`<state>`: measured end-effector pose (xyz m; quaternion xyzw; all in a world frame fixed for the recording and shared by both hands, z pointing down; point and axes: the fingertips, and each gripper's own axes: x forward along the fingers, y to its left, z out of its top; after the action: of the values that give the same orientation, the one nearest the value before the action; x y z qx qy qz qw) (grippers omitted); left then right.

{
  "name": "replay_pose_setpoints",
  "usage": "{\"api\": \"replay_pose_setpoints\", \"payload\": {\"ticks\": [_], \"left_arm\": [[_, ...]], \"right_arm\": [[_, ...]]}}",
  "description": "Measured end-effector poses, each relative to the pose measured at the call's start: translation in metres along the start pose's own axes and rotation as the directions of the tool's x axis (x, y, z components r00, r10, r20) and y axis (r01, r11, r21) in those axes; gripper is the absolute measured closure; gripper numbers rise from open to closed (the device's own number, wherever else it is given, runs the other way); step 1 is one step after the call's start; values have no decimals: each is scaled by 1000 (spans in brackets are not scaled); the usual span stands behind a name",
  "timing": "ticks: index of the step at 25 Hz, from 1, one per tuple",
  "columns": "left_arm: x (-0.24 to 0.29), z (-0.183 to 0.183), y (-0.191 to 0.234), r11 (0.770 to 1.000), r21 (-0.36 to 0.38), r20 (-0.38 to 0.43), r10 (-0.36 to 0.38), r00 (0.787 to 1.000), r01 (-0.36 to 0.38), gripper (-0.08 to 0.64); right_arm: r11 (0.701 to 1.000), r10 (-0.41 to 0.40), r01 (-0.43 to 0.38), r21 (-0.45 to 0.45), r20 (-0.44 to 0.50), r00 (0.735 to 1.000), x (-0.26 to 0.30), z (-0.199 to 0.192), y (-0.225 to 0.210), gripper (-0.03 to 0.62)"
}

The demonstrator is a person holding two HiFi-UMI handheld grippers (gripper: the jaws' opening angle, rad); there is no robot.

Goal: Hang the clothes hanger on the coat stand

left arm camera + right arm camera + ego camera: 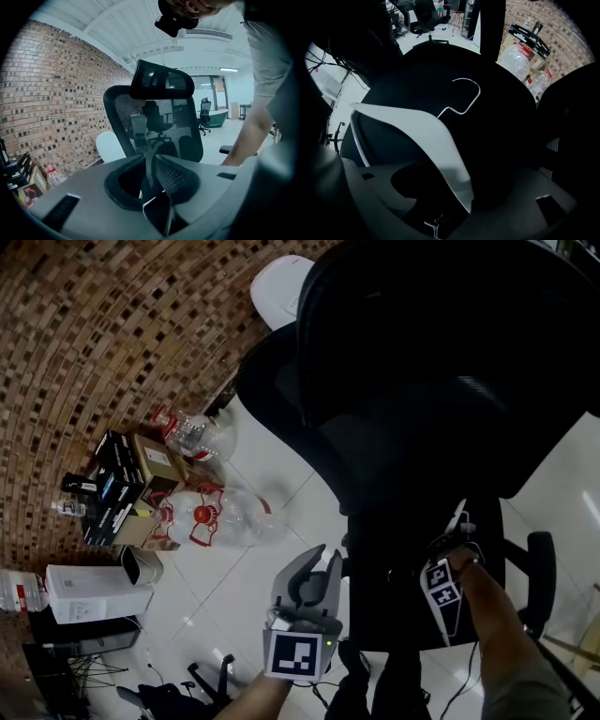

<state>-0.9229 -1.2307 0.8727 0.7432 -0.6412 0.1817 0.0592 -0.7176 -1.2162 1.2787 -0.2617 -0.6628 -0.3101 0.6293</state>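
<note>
The left gripper (325, 563) has a pale grey moulded shell. Its two curved fingers (187, 165) are rimmed in black, and a cube (295, 654) at its rear bears black-and-white square markers, with a small green light (329, 643) at one corner. The right gripper (459, 187) has the same grey shell, and a thin white cable (459, 518) runs beside its marker cube (441, 592). The person wears a grey short-sleeved top (267, 51) and a black camera (176, 21) at the head.
</note>
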Motion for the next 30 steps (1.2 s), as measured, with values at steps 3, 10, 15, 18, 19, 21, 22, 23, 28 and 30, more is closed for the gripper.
{"api": "replay_pose_setpoints", "payload": {"ticks": [3,10,15,18,19,21,22,23,28,30], "left_arm": [[2,-6,-6,1000,3,-18,-2,1000,2,479],[-9,23,-44,999,-2,-24,-45,999,45,485],[-48,85,-65,997,11,3,-74,997,74,485],[-92,129,-74,995,46,37,-88,995,86,485],[-111,146,-76,995,58,47,-87,995,84,485],[-150,181,-78,995,75,73,-76,994,70,486],[-170,197,-79,995,79,89,-70,994,63,486],[-190,213,-80,995,81,105,-65,992,57,486],[-290,276,-93,995,87,152,-54,987,41,486],[-337,288,-96,996,83,172,-46,984,32,486]], "right_arm": [[1000,-7,7,5,-25,1000,4,-1,6,397],[992,-73,77,96,-45,996,-44,-14,22,474],[972,-145,155,176,-66,987,-131,-6,36,474],[942,-216,234,240,-96,972,-203,8,34,474],[934,-237,257,248,-108,966,-230,15,35,474],[916,-273,300,266,-133,953,-285,27,39,474],[904,-291,322,281,-147,945,-313,32,42,474],[889,-310,345,299,-160,937,-341,37,45,474],[794,-385,444,415,-221,896,-482,65,83,474],[739,-406,475,478,-246,880,-527,86,111,474]]}}
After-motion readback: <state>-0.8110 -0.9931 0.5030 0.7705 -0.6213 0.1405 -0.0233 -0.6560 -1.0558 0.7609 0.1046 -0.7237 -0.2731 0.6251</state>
